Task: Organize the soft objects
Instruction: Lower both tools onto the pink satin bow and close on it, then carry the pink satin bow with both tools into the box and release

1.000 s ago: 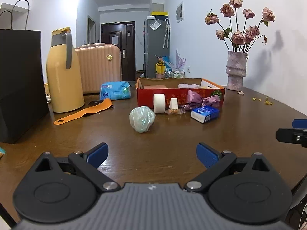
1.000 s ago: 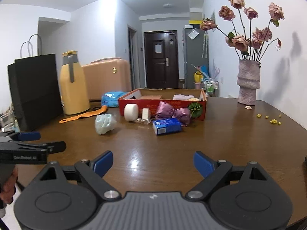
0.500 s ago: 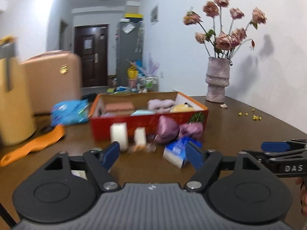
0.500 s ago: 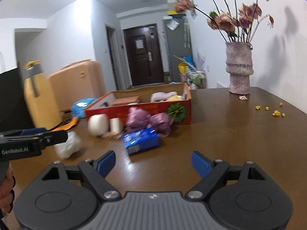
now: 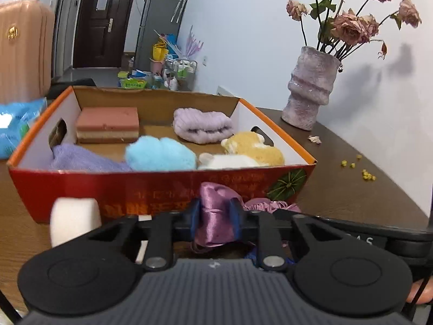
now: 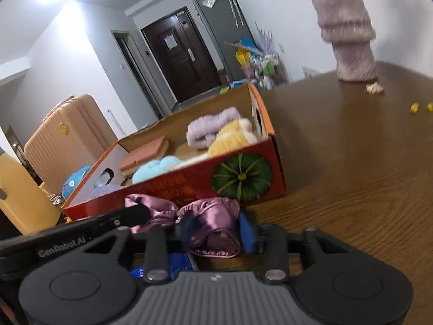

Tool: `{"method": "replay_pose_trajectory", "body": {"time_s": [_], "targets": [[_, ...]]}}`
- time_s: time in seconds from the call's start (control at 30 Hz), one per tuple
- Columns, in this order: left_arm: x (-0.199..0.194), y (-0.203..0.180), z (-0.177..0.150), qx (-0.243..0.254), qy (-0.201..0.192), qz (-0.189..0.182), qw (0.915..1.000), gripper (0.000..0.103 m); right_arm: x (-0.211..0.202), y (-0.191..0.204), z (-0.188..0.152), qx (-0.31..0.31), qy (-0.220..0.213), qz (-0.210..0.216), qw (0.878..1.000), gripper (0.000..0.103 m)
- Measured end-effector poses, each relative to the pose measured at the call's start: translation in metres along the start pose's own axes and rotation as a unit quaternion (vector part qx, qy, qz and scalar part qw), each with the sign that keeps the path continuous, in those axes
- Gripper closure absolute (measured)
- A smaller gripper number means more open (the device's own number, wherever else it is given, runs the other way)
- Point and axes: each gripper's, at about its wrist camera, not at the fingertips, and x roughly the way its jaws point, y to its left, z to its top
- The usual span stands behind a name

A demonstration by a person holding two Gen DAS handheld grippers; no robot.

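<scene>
A shiny purple satin cloth (image 5: 216, 216) lies on the brown table against the front wall of the red cardboard box (image 5: 162, 187). My left gripper (image 5: 215, 218) is shut on its left part. My right gripper (image 6: 213, 233) is shut on the cloth's right part (image 6: 213, 224). The box (image 6: 194, 187) holds soft things: a blue fluffy pad (image 5: 159, 154), a lilac rolled towel (image 5: 203, 126), a yellow and white plush (image 5: 251, 151), a pink sponge (image 5: 108, 124) and a purple cloth (image 5: 81, 159).
A white roll (image 5: 73, 219) stands left of the cloth. A blue packet (image 6: 167, 266) lies under the right gripper. A vase (image 5: 308, 92) of dried roses stands at the back right. A blue bag (image 5: 16, 127), a suitcase (image 6: 62, 140) and a yellow flask (image 6: 19, 197) are on the left.
Both grippers moved forward to the box front and closed on the purple satin cloth, left on one end, right on the other. They were open and empty before.
</scene>
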Motion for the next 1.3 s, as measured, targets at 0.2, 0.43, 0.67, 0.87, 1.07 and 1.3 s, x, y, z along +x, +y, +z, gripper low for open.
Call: {"method": "replay_pose_trajectory", "body": {"time_s": [0.2, 0.43, 0.67, 0.87, 1.07, 1.3], "targets": [[-0.009, 0.004, -0.004, 0.002, -0.008, -0.027, 0.9996, 0.093, 0.001, 0.004, -0.001, -0.014, -0.008, 0.007, 1.0, 0.094], [-0.077, -0.013, 0.005, 0.006, -0.056, -0.035, 0.9978, 0.094, -0.06, 0.036, -0.001, -0.052, -0.075, 0.038, 0.995, 0.095], [-0.186, -0.03, -0.036, -0.008, -0.099, -0.051, 0.9937, 0.094, -0.152, 0.072, -0.042, -0.08, -0.097, 0.066, 0.99, 0.095], [-0.245, -0.035, -0.095, -0.022, -0.086, -0.017, 0.9959, 0.094, -0.196, 0.093, -0.104, -0.096, -0.066, 0.08, 0.99, 0.095], [-0.281, -0.032, -0.13, -0.031, -0.081, 0.002, 0.9962, 0.094, -0.214, 0.109, -0.145, -0.11, -0.042, 0.084, 0.99, 0.095], [-0.295, -0.023, -0.128, -0.04, -0.097, -0.002, 0.9945, 0.094, -0.223, 0.122, -0.141, -0.122, -0.054, 0.091, 0.987, 0.095]]}}
